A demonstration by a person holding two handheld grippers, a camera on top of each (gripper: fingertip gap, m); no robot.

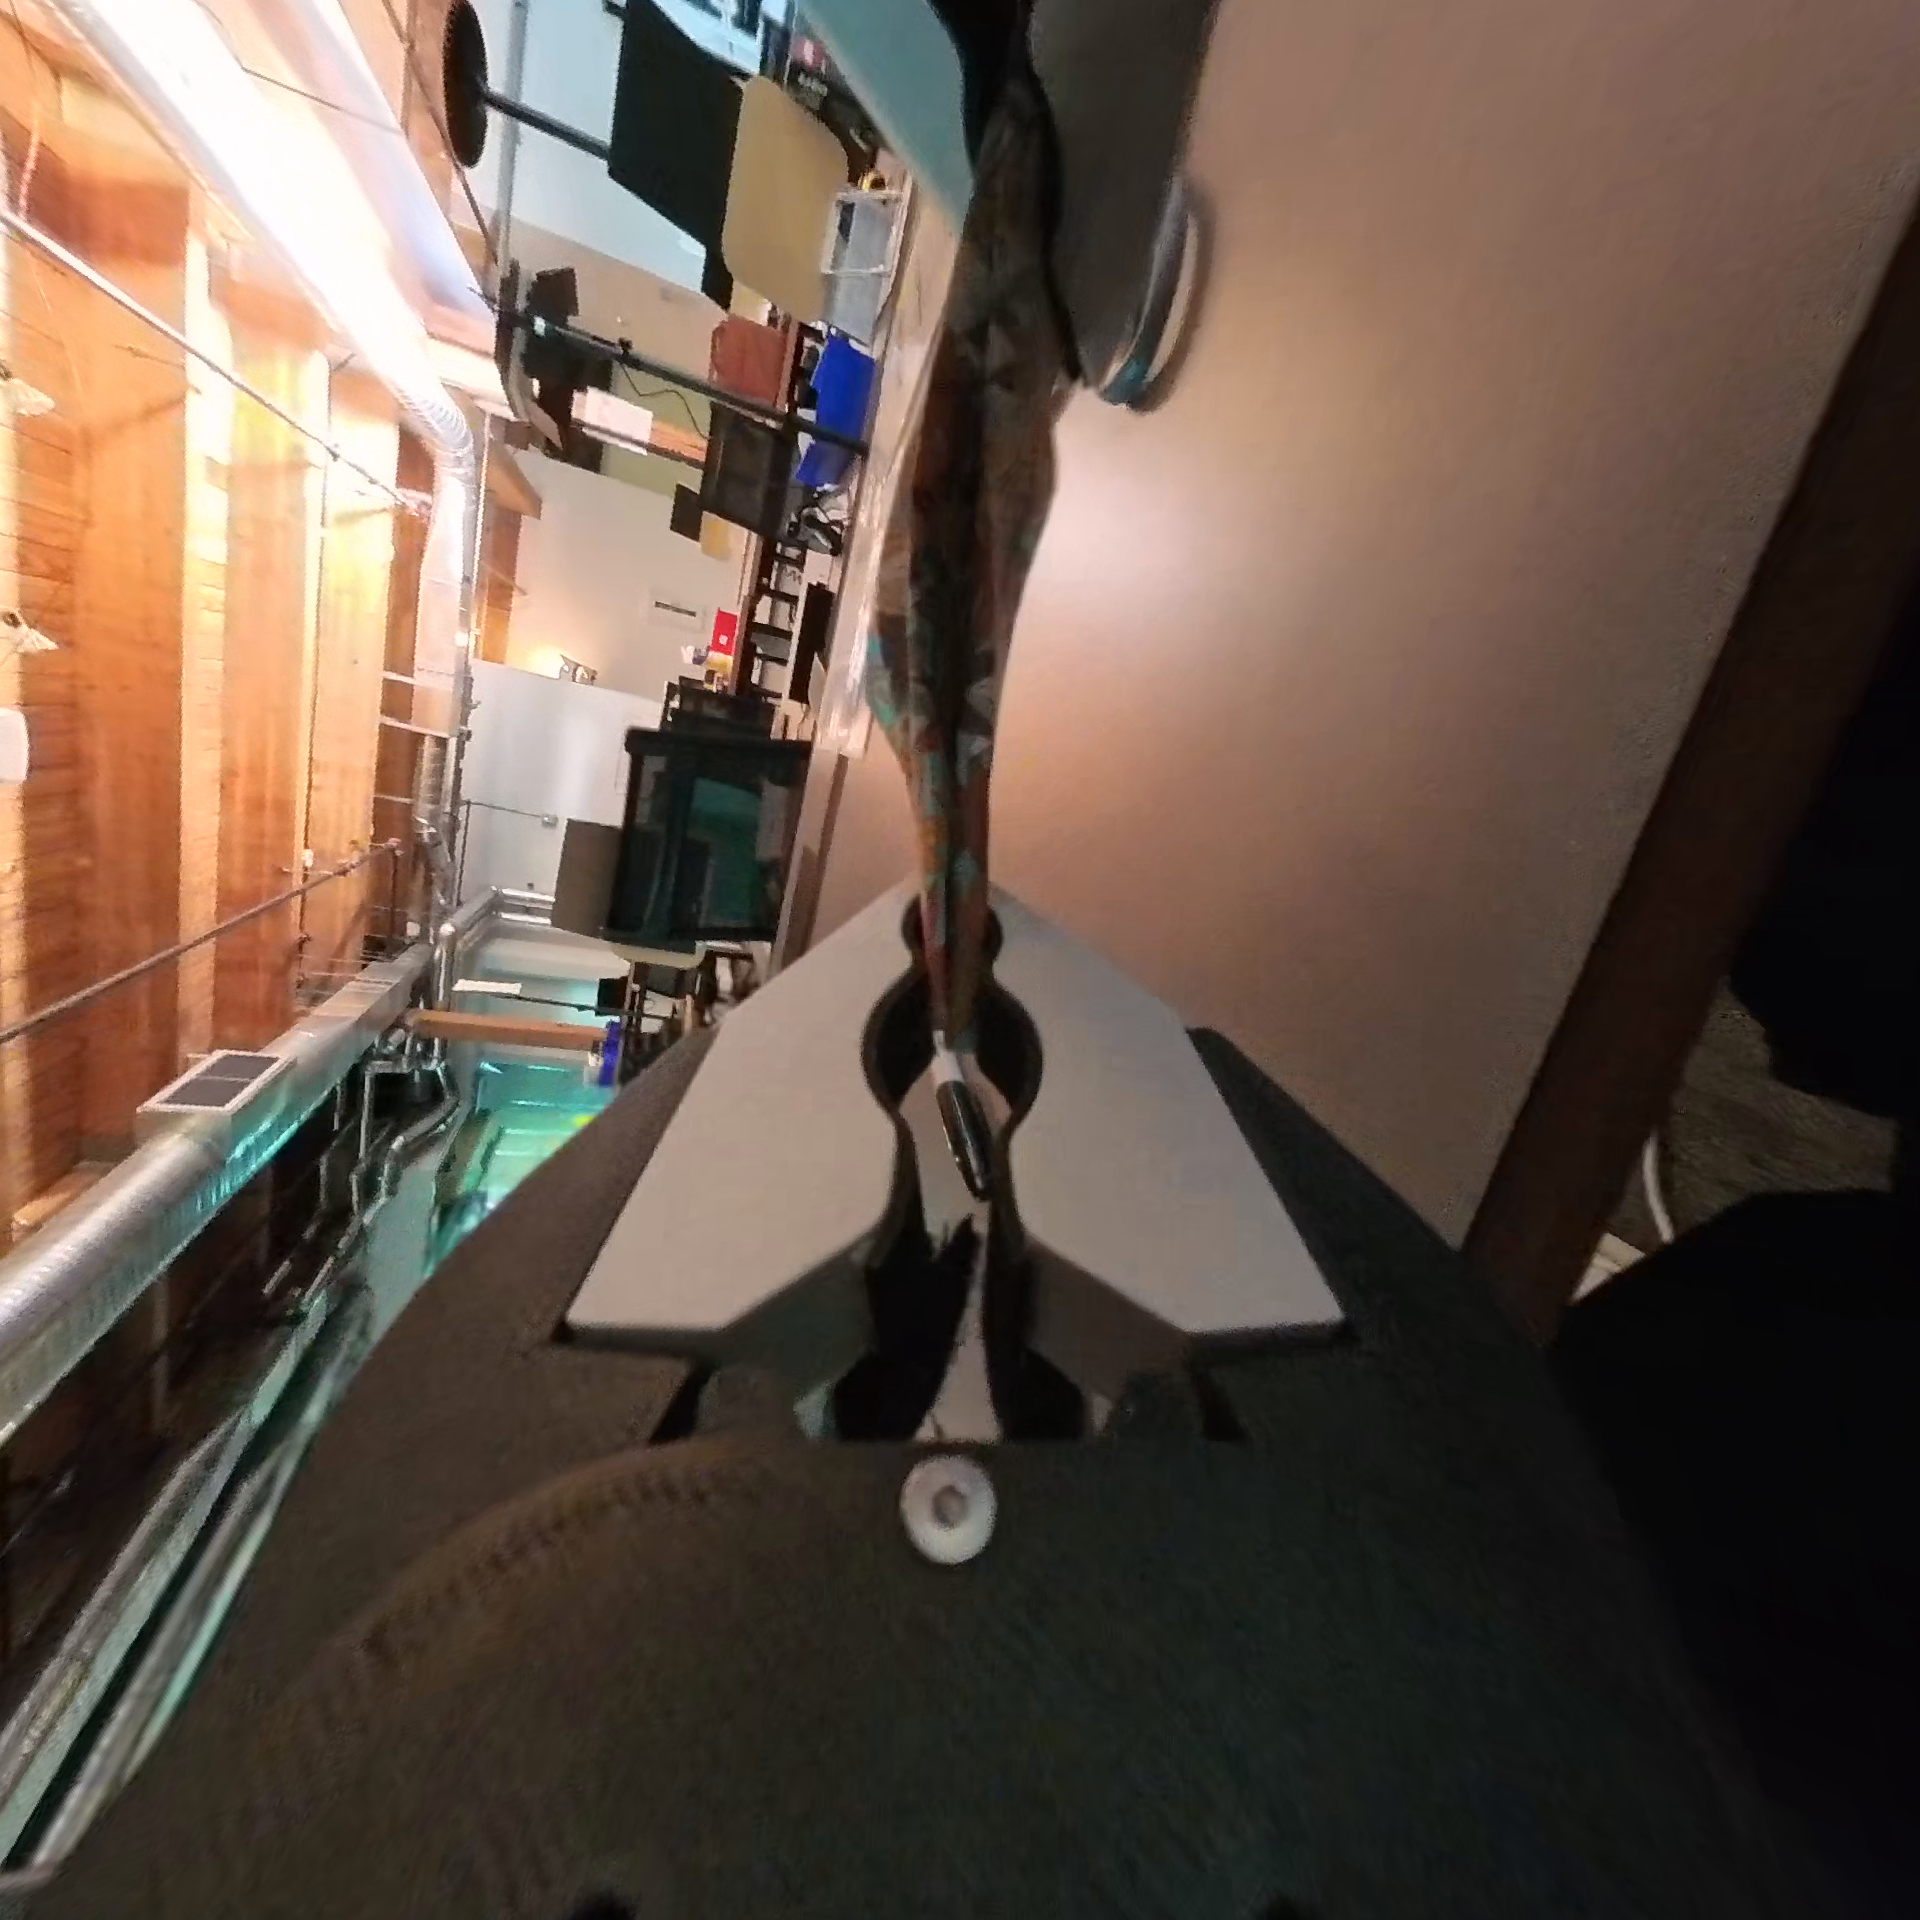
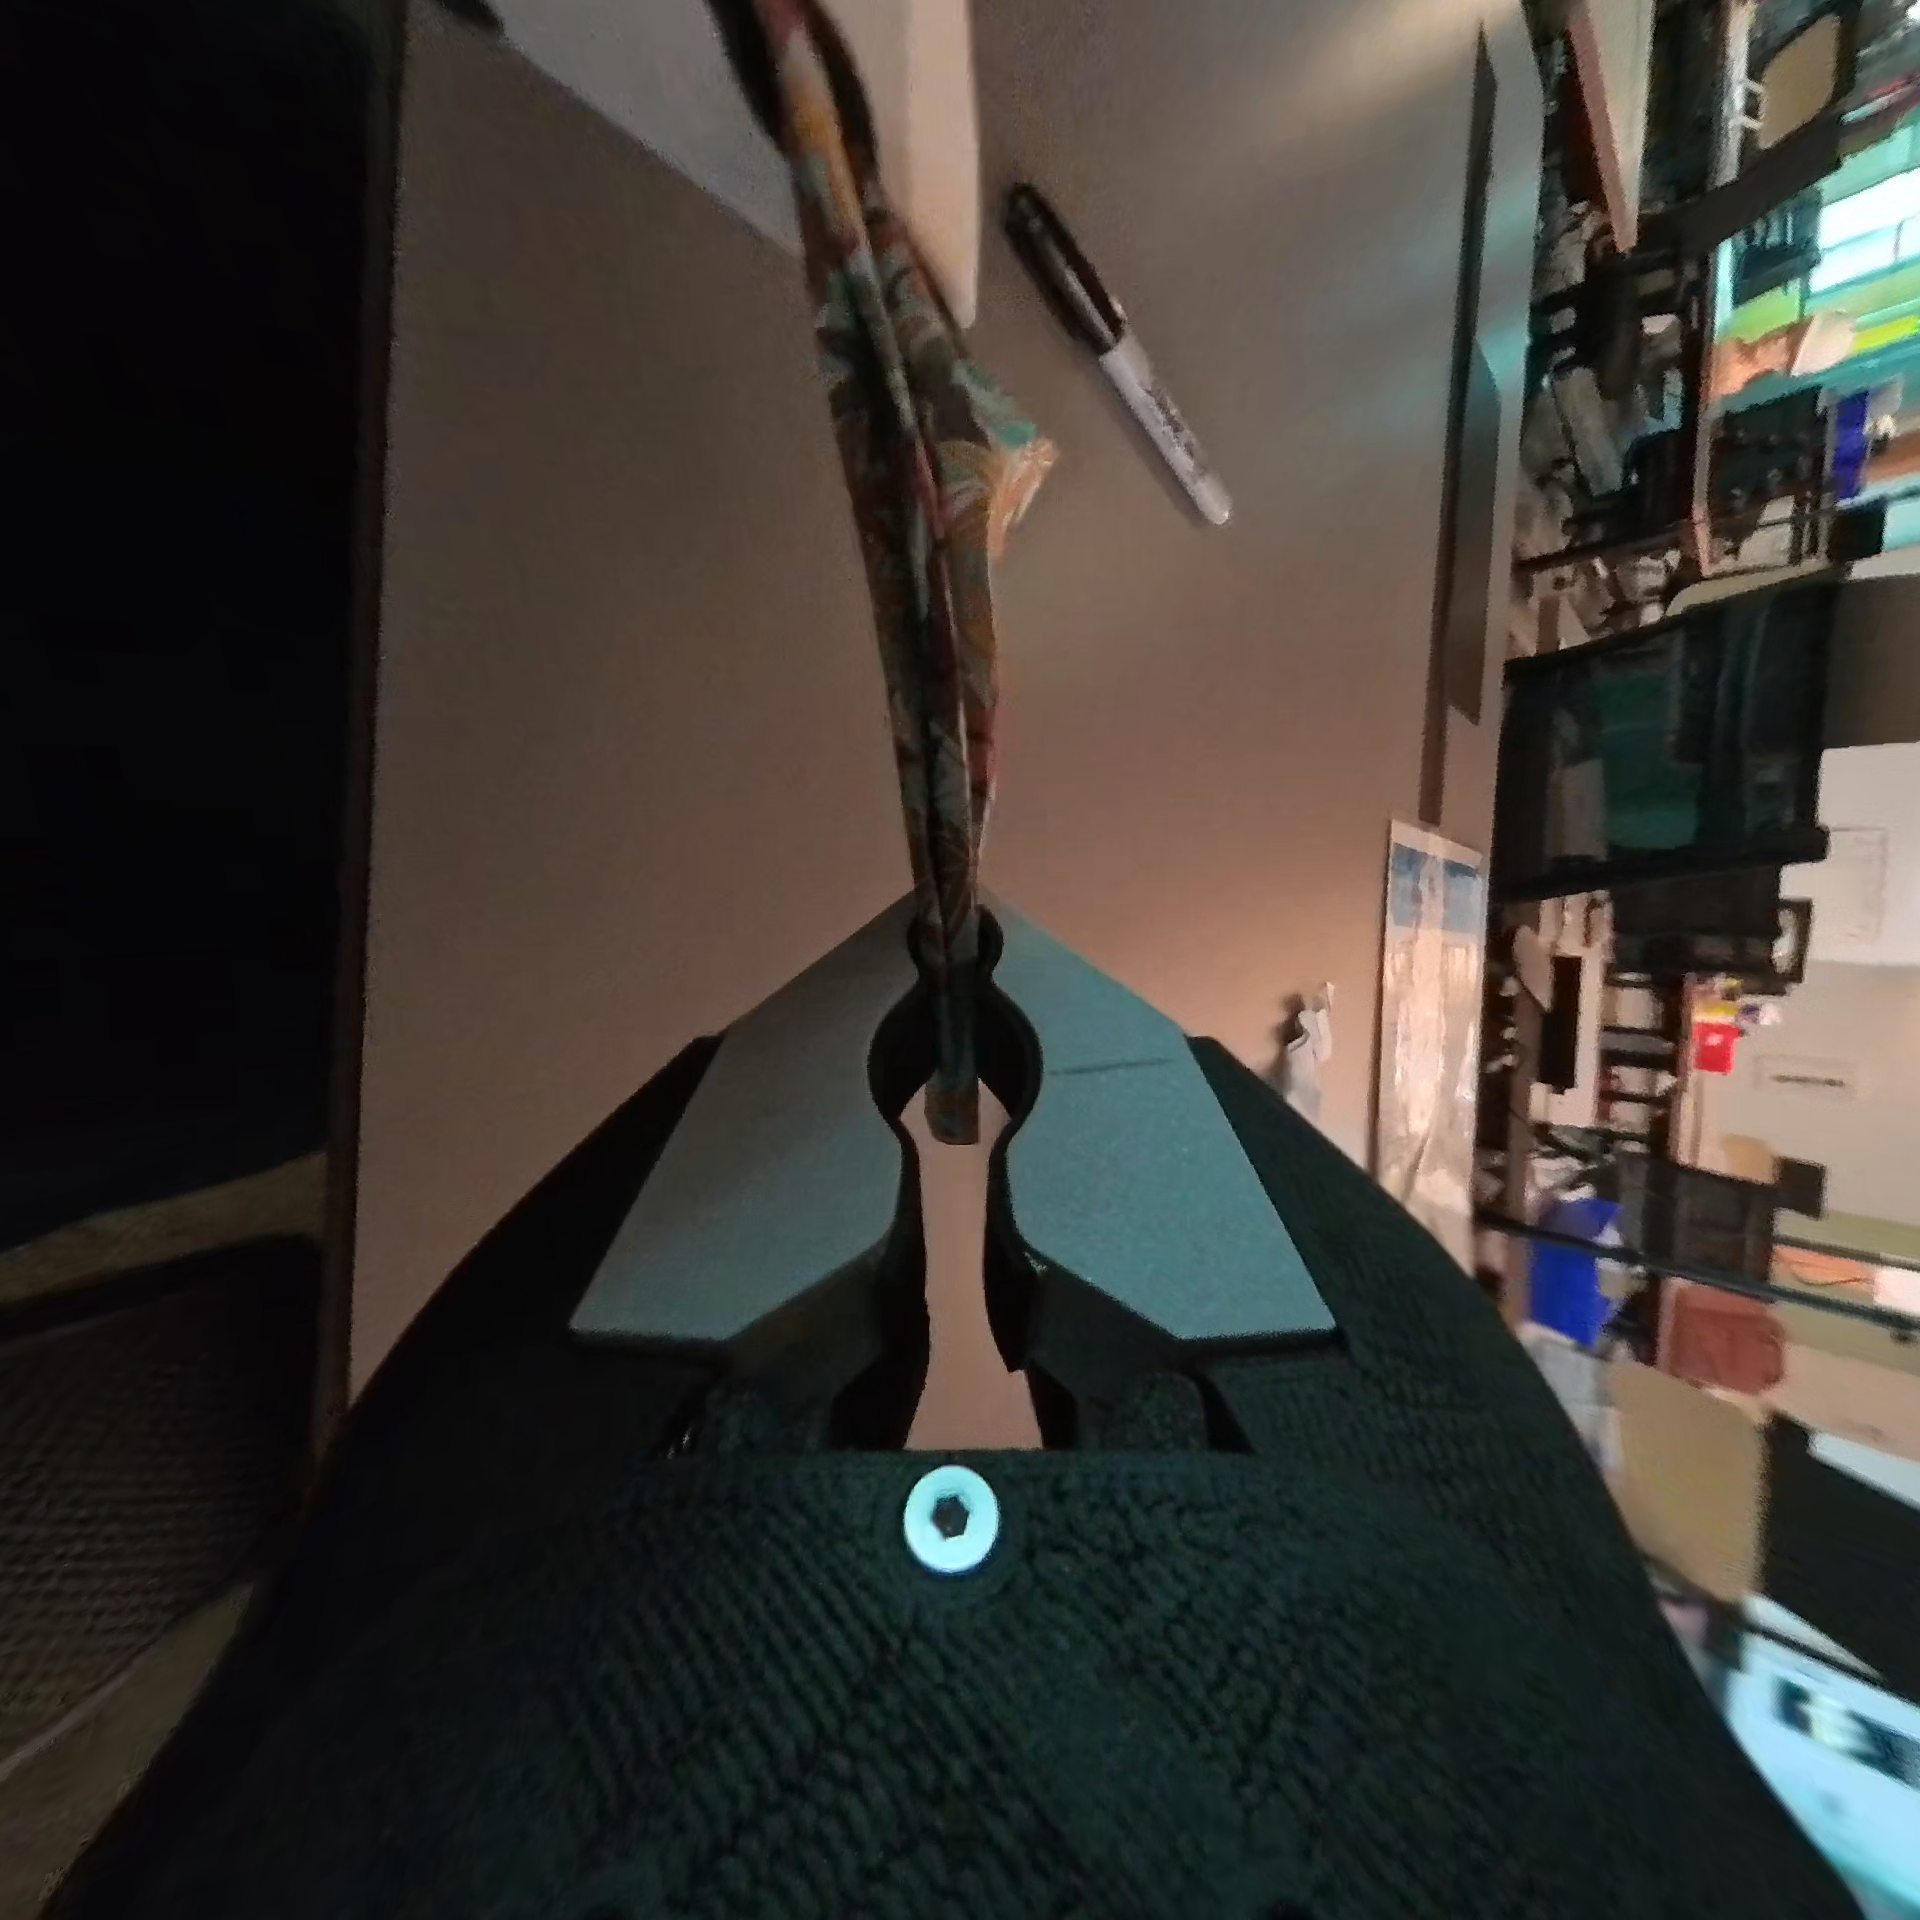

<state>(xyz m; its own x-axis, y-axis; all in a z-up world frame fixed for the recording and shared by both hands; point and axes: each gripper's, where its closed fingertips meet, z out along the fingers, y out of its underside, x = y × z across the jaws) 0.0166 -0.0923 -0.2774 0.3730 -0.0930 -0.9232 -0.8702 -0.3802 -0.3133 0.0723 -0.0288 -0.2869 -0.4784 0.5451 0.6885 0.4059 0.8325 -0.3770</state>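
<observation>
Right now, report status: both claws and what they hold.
Left claw shut on patterned fabric strip. Right claw shut on the strip too. Black marker lies beside on the table.

The worktop (image 2: pixel 644 623) is a smooth, pale tan surface with a dark edge along one side. A black marker (image 2: pixel 1117 353) with a grey barrel lies flat on it. Near the far edge lies a clear plastic sheet (image 2: pixel 1429 997) printed in blue.
</observation>
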